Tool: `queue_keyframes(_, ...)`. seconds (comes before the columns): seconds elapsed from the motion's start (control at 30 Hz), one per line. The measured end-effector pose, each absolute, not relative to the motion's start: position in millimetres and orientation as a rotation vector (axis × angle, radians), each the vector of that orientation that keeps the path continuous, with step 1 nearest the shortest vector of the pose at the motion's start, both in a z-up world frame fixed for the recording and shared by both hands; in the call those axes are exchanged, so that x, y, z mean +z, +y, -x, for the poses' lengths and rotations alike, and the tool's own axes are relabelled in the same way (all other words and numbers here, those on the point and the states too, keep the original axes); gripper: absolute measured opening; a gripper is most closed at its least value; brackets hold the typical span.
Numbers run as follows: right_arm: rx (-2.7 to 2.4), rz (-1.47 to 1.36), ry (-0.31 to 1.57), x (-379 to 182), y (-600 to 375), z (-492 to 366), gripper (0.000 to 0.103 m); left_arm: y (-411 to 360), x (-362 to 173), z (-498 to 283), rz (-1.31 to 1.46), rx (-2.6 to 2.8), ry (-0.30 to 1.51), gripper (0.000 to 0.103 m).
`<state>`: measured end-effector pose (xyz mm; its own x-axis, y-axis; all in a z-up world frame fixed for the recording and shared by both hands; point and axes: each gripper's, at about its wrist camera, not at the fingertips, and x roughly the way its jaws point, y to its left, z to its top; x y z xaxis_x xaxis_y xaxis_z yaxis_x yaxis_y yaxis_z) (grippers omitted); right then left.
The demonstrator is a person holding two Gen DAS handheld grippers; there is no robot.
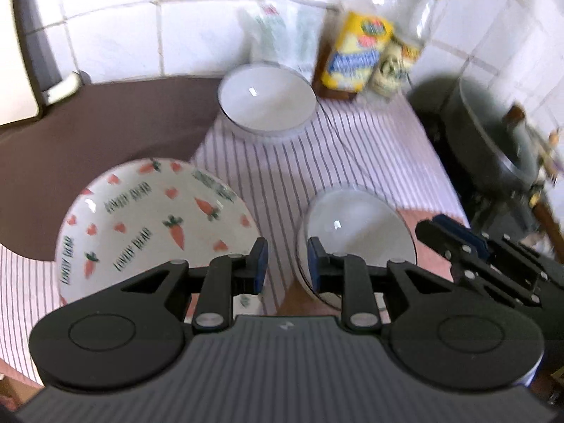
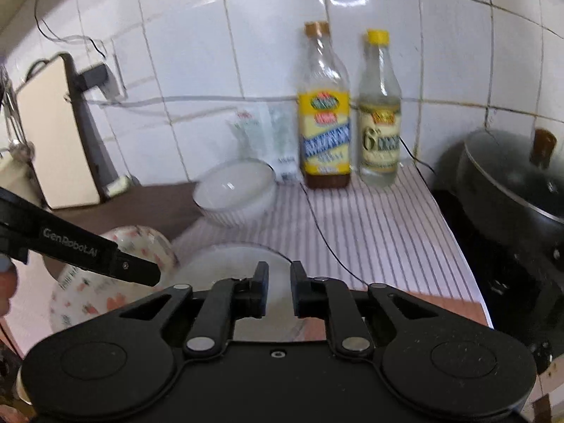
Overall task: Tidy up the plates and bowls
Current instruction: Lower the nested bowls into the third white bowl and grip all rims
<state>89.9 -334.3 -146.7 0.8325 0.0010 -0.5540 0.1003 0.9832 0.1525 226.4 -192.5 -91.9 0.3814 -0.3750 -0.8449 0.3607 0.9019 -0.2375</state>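
Observation:
A carrot-printed plate [image 1: 151,222] lies at the left, half on the striped cloth [image 1: 282,176]. My left gripper [image 1: 288,264] hovers over the cloth between this plate and a near white bowl [image 1: 356,225]; its jaws stand slightly apart with nothing between them. A second white bowl [image 1: 266,100] sits farther back by the wall. My right gripper [image 2: 280,282] hangs above the near white bowl [image 2: 225,264], jaws narrowly apart and empty. In the right wrist view the left gripper [image 2: 141,271] reaches in over the carrot plate [image 2: 105,282], and the far bowl [image 2: 236,190] stands behind.
Two bottles [image 2: 326,123] [image 2: 379,123] and a plastic packet [image 2: 264,130] stand against the tiled wall. A dark lidded pot [image 2: 511,183] sits on the stove at the right. A cream appliance [image 2: 53,134] stands at the left on the brown counter [image 1: 105,123].

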Motion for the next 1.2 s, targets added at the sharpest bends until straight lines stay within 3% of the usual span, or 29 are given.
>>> queue_keyframes(0.13, 0.003, -0.188, 0.571, -130.5, -326.2, -108.5, 0.026, -169.2, -79.0, -242.6, 0.083, -0.468, 1.022, 0.027)
queue_keyframes(0.2, 0.02, -0.206, 0.581, -123.7, -323.3, -123.1, 0.036, -160.1, -74.7, -253.5, 0.105, -0.463, 1.0, 0.032)
queue_keyframes(0.27, 0.031, -0.241, 0.629, -122.6, -322.5, -144.4, 0.058, -153.9, -71.3, -261.0, 0.102, -0.46, 0.971, 0.035)
queue_keyframes(0.3, 0.03, -0.273, 0.669, -124.0, -324.3, -157.8, 0.06, -152.2, -71.1, -263.0, 0.089, -0.451, 0.956, 0.039)
queue_keyframes(0.4, 0.042, -0.374, 0.715, -133.1, -330.6, -186.7, 0.06, -149.0, -75.6, -269.6, 0.069, -0.426, 0.916, 0.048)
queue_keyframes(0.93, -0.041, -0.712, 0.849, -186.1, -386.2, -284.5, 0.06, -194.1, -133.2, -372.8, -0.026, -0.401, 0.914, 0.051)
queue_keyframes(1.2, -0.064, -0.709, 0.875, -196.2, -389.2, -305.0, 0.038, -206.2, -159.0, -399.9, -0.005, -0.398, 0.995, 0.048)
